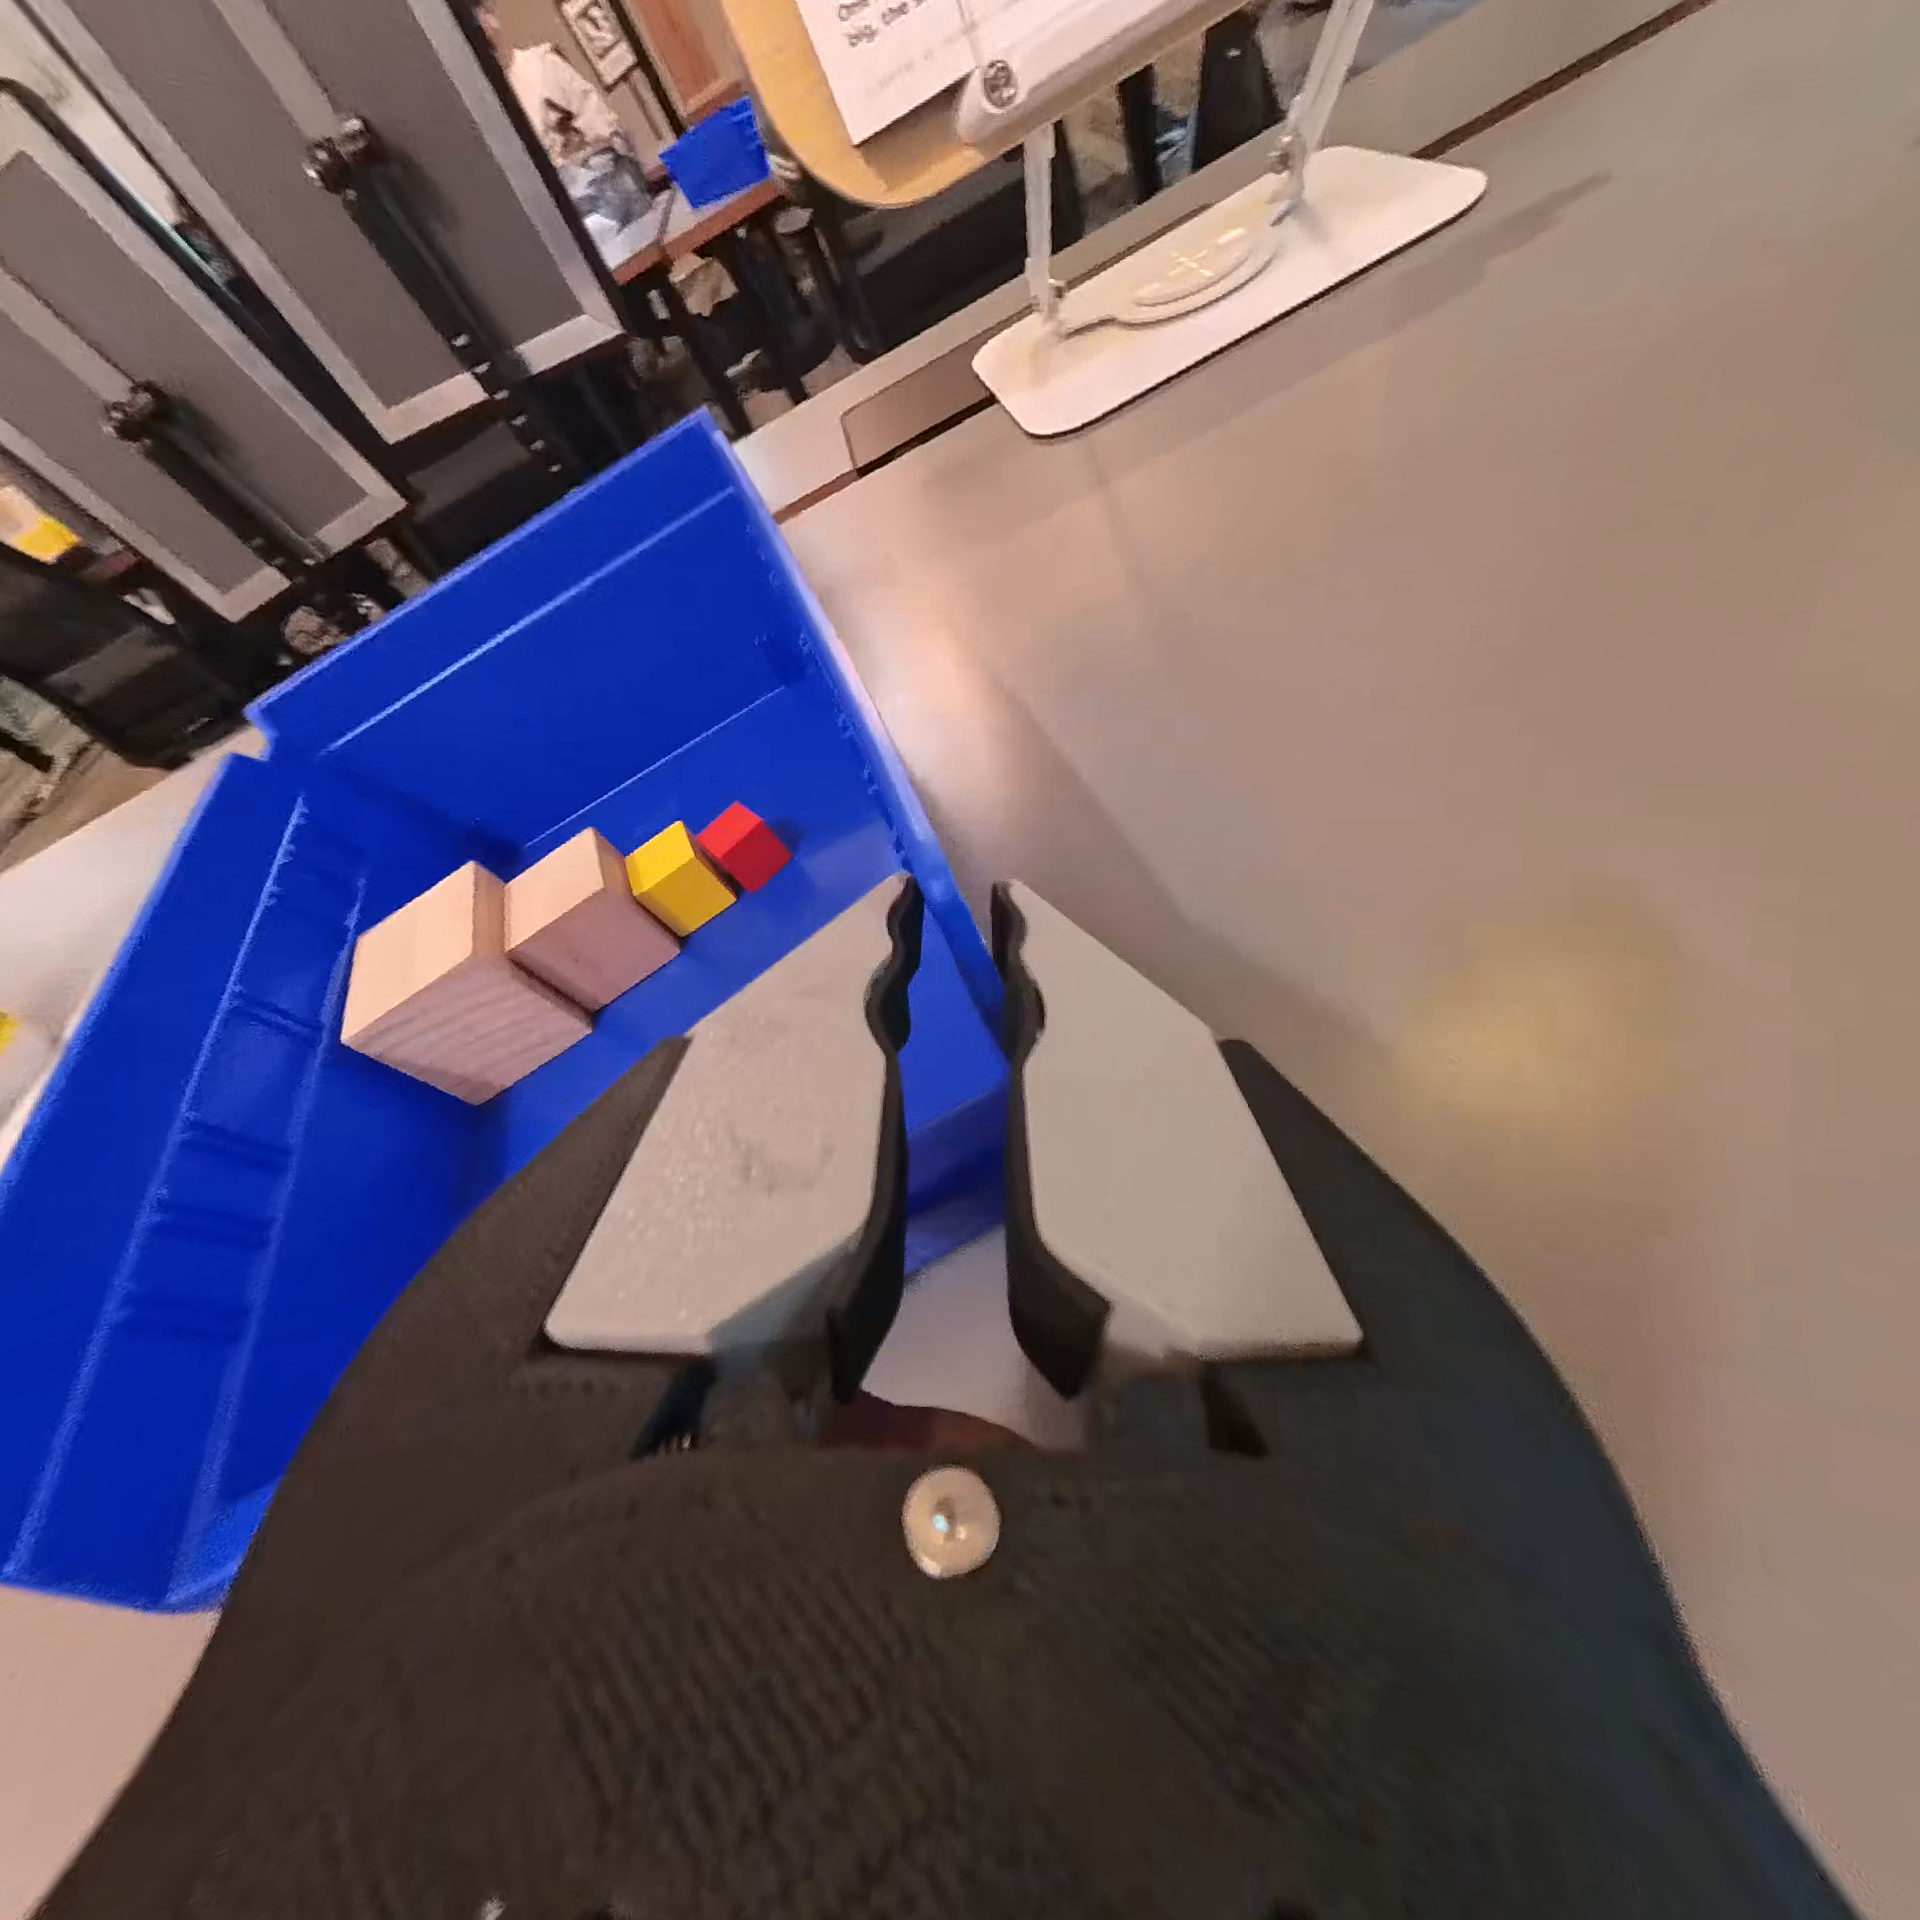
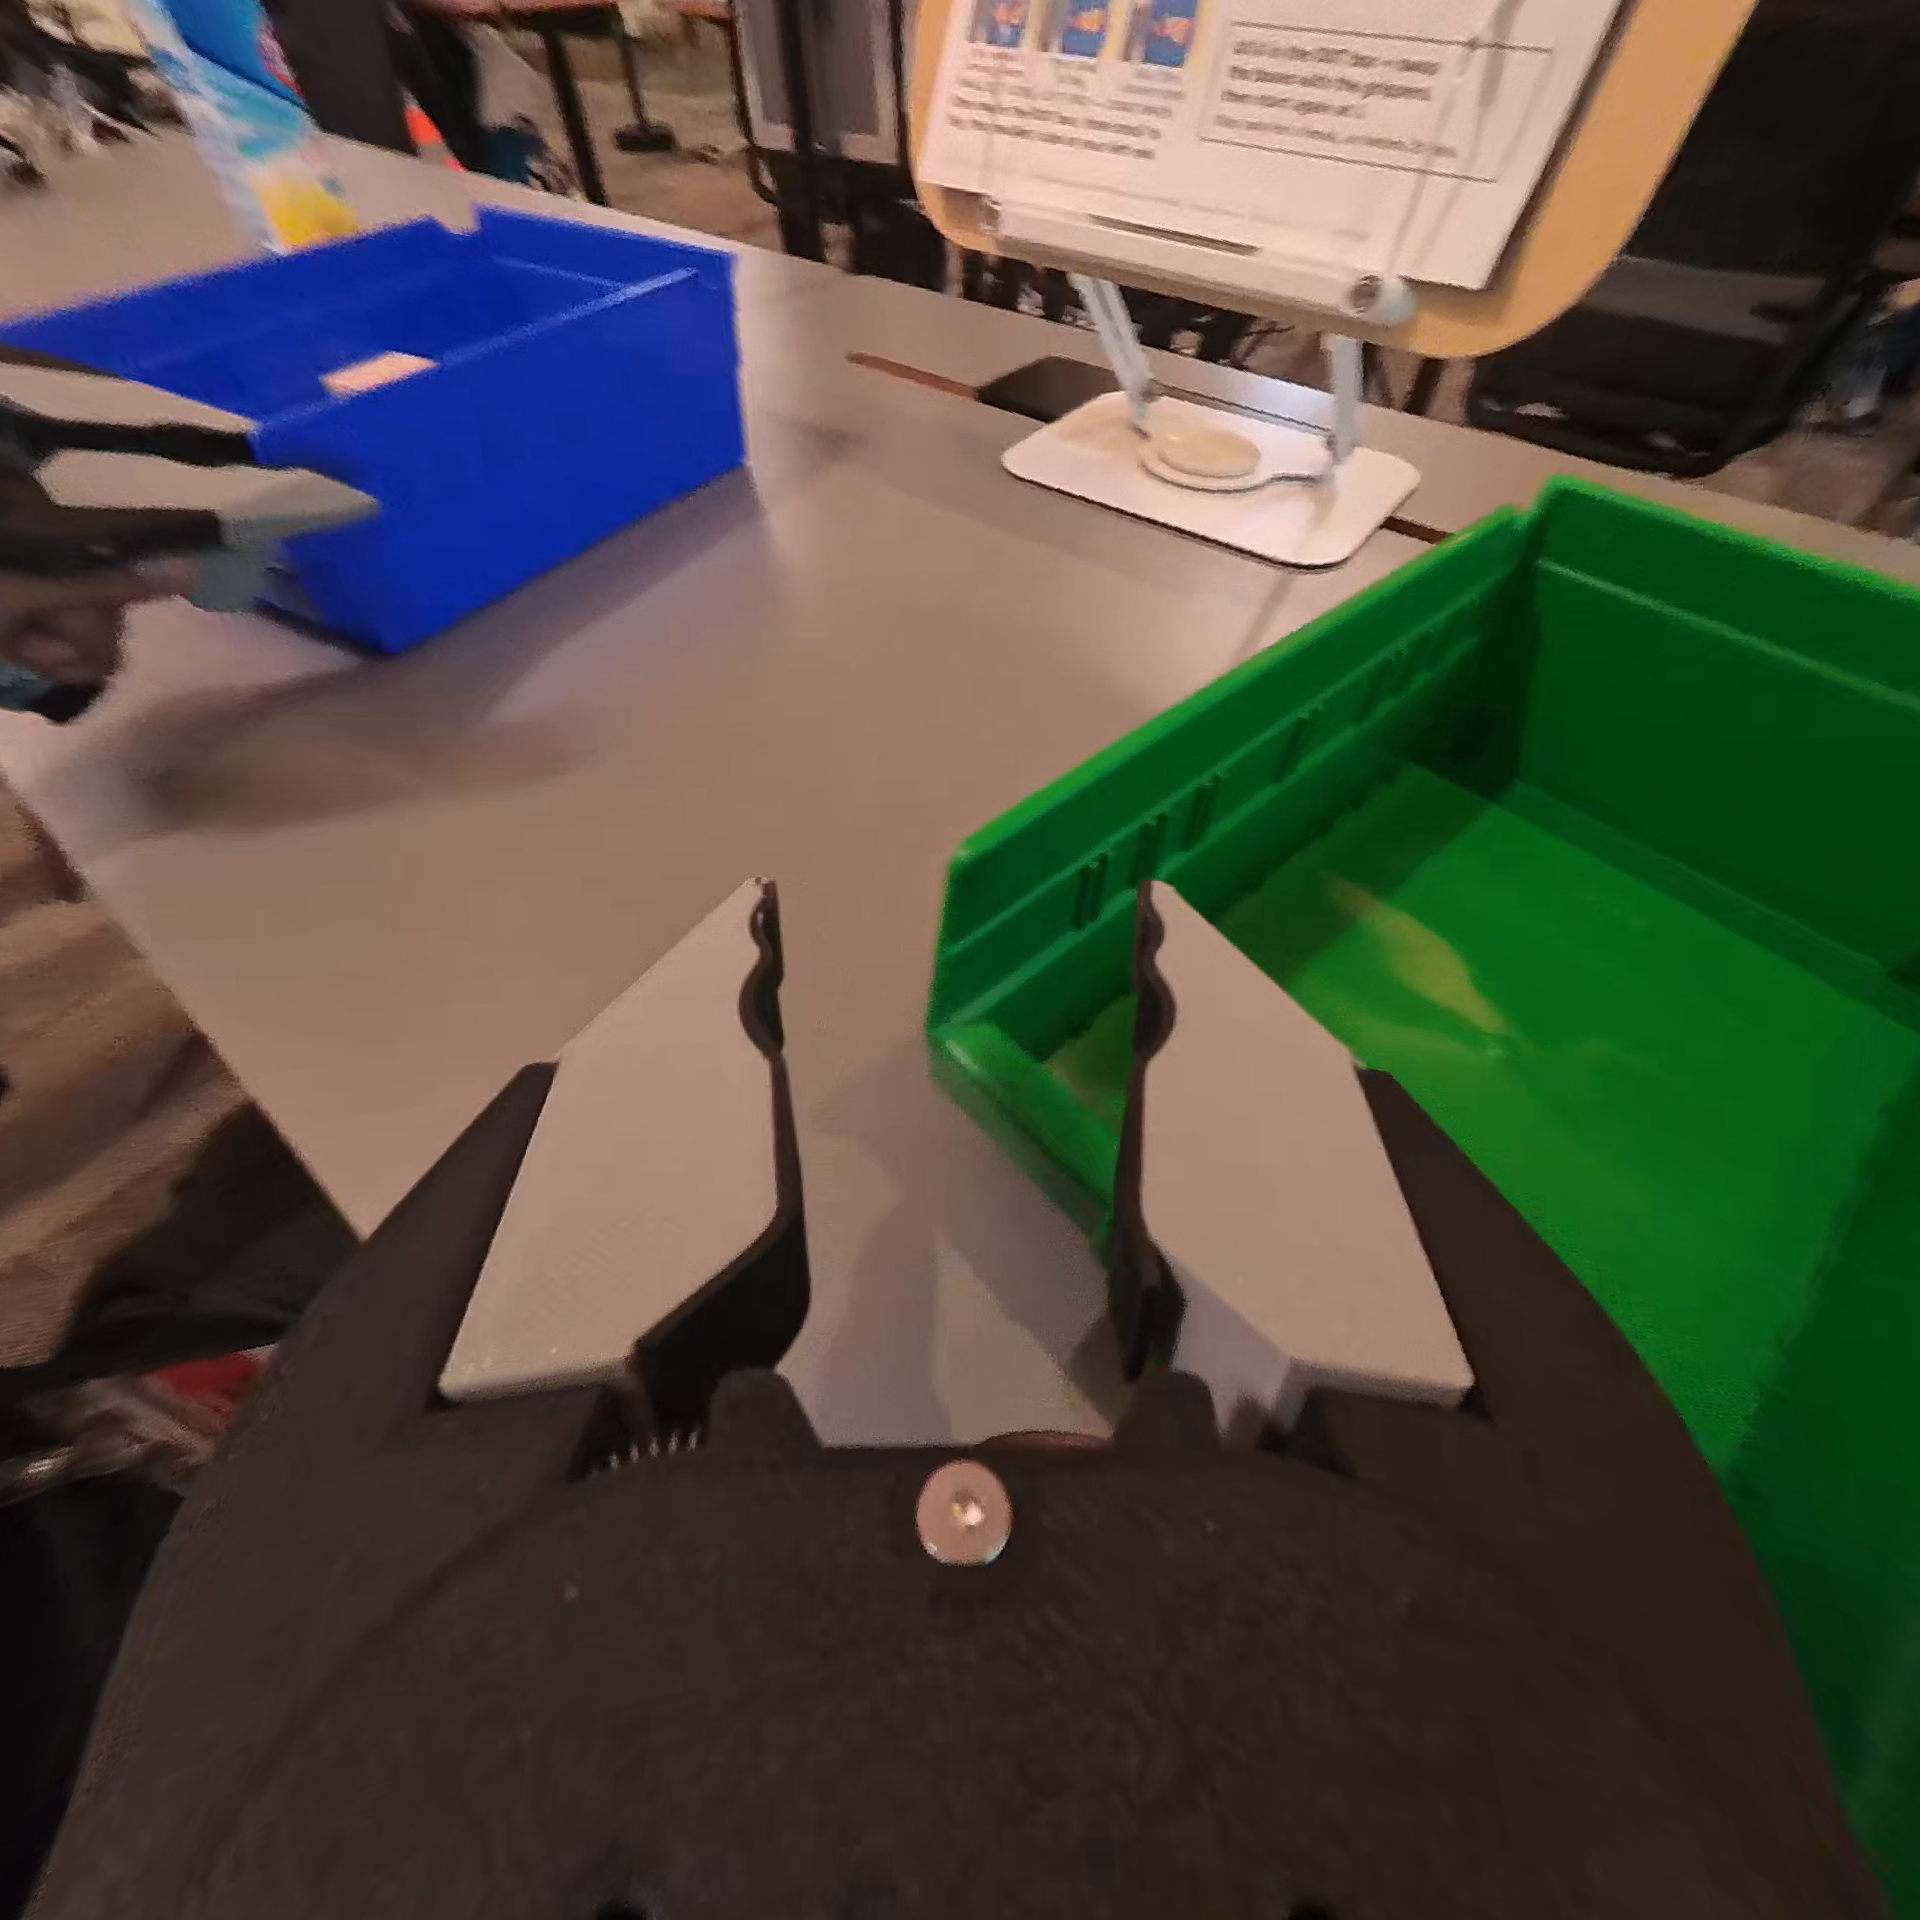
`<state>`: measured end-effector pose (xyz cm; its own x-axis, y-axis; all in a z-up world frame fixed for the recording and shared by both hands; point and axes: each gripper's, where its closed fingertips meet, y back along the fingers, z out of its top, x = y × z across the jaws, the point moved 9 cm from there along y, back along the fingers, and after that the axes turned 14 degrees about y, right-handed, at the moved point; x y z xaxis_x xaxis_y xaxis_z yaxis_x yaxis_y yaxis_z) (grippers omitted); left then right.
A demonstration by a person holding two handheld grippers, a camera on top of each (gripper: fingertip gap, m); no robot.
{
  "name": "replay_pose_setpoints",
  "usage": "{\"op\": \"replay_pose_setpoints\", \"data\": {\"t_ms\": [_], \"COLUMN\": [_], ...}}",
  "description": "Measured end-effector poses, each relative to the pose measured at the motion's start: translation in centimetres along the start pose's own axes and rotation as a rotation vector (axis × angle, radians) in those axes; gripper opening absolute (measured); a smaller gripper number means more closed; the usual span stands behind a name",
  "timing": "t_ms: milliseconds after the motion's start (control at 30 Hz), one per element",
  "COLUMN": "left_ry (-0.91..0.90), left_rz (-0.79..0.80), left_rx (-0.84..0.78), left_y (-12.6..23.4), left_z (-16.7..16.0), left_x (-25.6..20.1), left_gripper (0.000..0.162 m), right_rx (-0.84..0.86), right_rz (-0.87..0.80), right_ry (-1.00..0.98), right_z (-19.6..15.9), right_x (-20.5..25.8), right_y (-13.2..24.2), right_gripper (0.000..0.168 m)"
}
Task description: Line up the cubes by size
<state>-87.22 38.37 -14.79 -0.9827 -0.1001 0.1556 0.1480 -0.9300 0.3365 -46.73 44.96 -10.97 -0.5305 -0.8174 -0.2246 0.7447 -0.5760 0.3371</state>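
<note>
Blue bin (image 1: 582, 665) holding four cubes (image 1: 582, 935) in a row, your left gripper (image 1: 954, 896) tilted over its wall, slightly open, empty, right gripper (image 2: 954, 896) wide open, empty, at green bin (image 2: 1039, 862)

Left tool (image 1: 954, 902) narrowly parted, right tool (image 2: 954, 902) wide.

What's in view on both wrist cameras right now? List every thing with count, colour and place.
wooden cubes: 2, pale wood, in the blue bin, larger end of the row
yellow cube: 1, yellow, next in the row
red cube: 1, red, smallest, far end of the row
blue bin: 1, blue, left side of the table
green bin: 1, green, right side, nothing seen inside
document stand: 1, white base, far table edge, holds a printed sheet
table: 1, grey
left tool: 1, grey and black, narrowly open, over the blue bin's wall
right tool: 1, grey and black, open, at the green bin's corner
</note>
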Motion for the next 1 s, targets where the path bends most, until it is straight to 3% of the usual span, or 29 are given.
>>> {"op": "replay_pose_setpoints", "data": {"t_ms": [133, 233, 267, 333, 433, 600, 733, 800, 867, 1000], "left_ry": [0.061, 0.051, 0.04, 0.015, -0.03, -0.007, -0.015, -0.016, 0.015, 0.111], "left_rz": [-0.082, -0.082, -0.072, -0.058, -0.052, -0.091, -0.081, -0.108, -0.165, -0.242], "left_rx": [-0.01, -0.032, -0.038, -0.047, -0.047, -0.055, -0.047, -0.057, -0.05, -0.086], "left_y": [1.1, 1.1, 1.0, 0.9, 0.9, 0.5, 0.7, 1.6, 2.7, 4.7], "left_z": [-0.3, -0.5, -0.5, -0.5, -0.3, -0.1, 0.0, 0.2, 0.7, 2.7], "left_x": [0.4, 0.0, -0.2, -0.7, -1.4, -2.3, -2.6, -2.8, -2.8, -2.5], "left_gripper": [0.011, 0.012, 0.012, 0.012, 0.012, 0.015, 0.016, 0.02, 0.028, 0.039], "right_rx": [0.096, 0.139, 0.152, 0.159, 0.183, 0.169, 0.116, 0.003, -0.069, -0.065], "right_rz": [-0.067, -0.106, -0.115, -0.102, -0.126, -0.199, -0.213, -0.177, -0.147, -0.066], "right_ry": [-0.001, -0.004, 0.005, -0.023, -0.018, -0.069, -0.084, -0.08, -0.044, 0.032], "right_z": [-1.2, -1.8, -2.0, -2.1, -2.7, -4.5, -4.1, -2.3, -0.2, 3.1], "right_x": [0.6, 0.0, -0.3, -0.8, -1.7, -3.9, -4.4, -3.7, -2.7, -1.3], "right_y": [-2.4, -4.5, -4.8, -4.5, -3.2, -0.5, 1.5, 2.9, 3.6, 1.5], "right_gripper": [0.066, 0.045, 0.045, 0.045, 0.022, 0.013, 0.02, 0.03, 0.03, 0.047]}}
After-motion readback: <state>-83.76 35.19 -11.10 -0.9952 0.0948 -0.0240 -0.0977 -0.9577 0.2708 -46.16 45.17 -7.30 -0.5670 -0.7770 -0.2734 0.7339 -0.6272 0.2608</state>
